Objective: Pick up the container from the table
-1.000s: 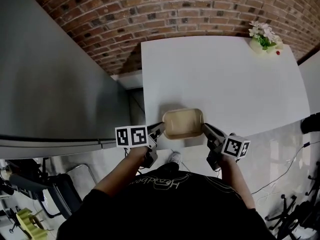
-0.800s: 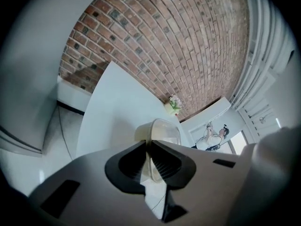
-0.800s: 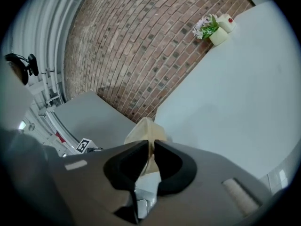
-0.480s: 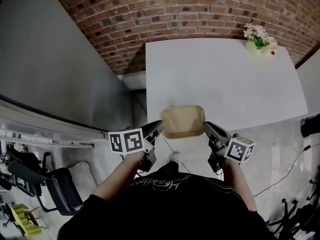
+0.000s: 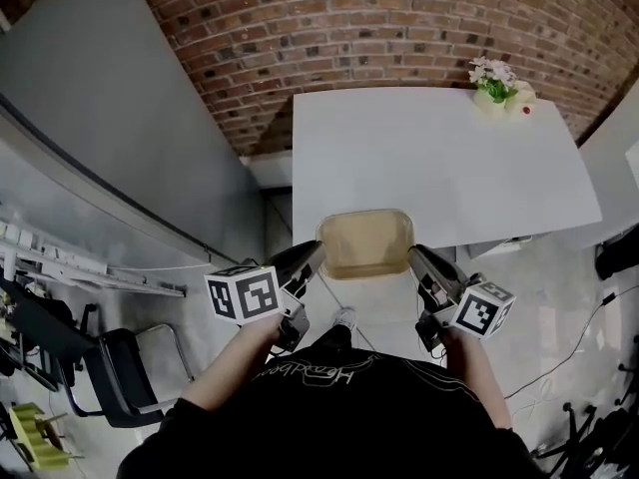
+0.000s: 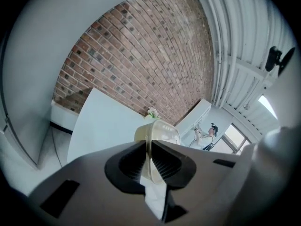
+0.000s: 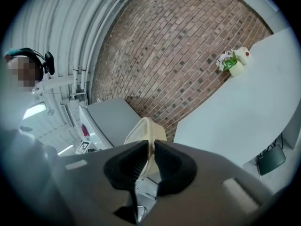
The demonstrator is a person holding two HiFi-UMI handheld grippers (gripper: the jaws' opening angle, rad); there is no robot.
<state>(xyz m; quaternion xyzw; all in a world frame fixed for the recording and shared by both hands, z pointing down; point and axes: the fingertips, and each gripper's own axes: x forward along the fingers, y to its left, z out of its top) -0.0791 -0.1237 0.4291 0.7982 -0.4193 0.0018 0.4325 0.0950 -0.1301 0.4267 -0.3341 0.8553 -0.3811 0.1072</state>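
Observation:
A beige, translucent, rectangular container (image 5: 366, 243) hangs in the air over the near edge of the white table (image 5: 429, 158), held from both sides. My left gripper (image 5: 316, 254) is shut on its left rim, and my right gripper (image 5: 413, 254) is shut on its right rim. In the left gripper view the container (image 6: 157, 134) rim sits pinched between the ribbed pads of the left gripper (image 6: 148, 159). The right gripper view shows the container (image 7: 146, 127) wall clamped the same way by the right gripper (image 7: 151, 164).
A small pot of flowers (image 5: 492, 80) stands at the table's far right corner against the brick wall (image 5: 379, 38). A grey cabinet (image 5: 120, 138) runs along the left. A black chair (image 5: 105, 377) is at lower left, and cables lie on the floor at right.
Both grippers have risen with the container, lifting it off the table toward me. The table now looks farther below, and the marker cubes appear larger.

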